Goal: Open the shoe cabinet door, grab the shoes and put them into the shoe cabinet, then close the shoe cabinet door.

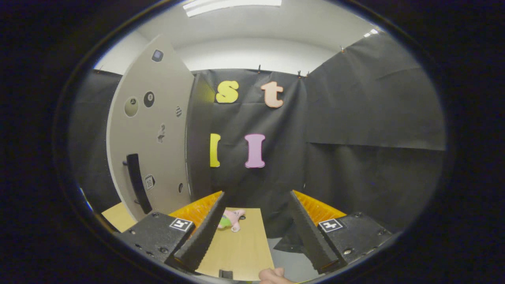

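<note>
My gripper (257, 195) is open, with nothing held between its fingers. Beyond them, close to the left finger, a small pink and green shoe (232, 219) lies on a light wooden table (240, 248). To the left stands the tall grey shoe cabinet door (152, 130), with several stickers and a black vertical handle (137, 183). A dark panel edge (197, 138) shows right of it. I cannot tell whether the door is open or shut. The left finger covers part of the shoe.
Black cloth booth walls (355, 118) close off the back and right. The table ends short of the right wall, with grey floor (290, 264) beside it. Part of a person's hand (272, 276) shows just below the fingers.
</note>
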A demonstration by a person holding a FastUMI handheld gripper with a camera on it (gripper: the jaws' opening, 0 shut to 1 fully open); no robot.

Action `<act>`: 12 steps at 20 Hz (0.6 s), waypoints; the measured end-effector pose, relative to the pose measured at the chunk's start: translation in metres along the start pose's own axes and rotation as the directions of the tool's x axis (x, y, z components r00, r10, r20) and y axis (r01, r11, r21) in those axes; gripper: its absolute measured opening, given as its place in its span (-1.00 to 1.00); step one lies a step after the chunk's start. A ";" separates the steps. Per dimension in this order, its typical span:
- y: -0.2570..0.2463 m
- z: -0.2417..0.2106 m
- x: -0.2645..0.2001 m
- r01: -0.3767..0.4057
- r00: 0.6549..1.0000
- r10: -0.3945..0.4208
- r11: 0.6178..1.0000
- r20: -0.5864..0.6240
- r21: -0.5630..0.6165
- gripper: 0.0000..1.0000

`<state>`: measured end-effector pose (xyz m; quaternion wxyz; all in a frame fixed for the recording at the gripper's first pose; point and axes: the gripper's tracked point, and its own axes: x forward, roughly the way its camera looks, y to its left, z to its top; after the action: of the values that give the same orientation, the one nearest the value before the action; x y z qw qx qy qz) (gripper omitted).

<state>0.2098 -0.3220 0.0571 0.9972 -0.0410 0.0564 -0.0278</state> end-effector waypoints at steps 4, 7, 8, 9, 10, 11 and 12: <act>0.027 0.008 0.010 -0.099 0.994 0.099 0.995 0.044 -0.009 1.00; 0.055 0.006 0.021 -0.147 0.989 0.147 0.989 0.032 0.014 1.00; 0.063 0.006 0.023 -0.160 0.987 0.159 0.987 0.028 0.012 1.00; 0.077 0.003 0.026 -0.180 0.984 0.180 0.984 0.022 0.013 1.00; 0.090 0.001 0.028 -0.204 0.979 0.203 0.979 0.010 0.013 1.00; 0.107 -0.002 0.029 -0.242 0.970 0.242 0.970 0.001 0.017 1.00; 0.122 -0.003 0.030 -0.276 0.961 0.276 0.961 -0.011 0.019 1.00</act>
<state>0.2452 -0.2024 0.0405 0.9912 -0.0238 0.0680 0.1106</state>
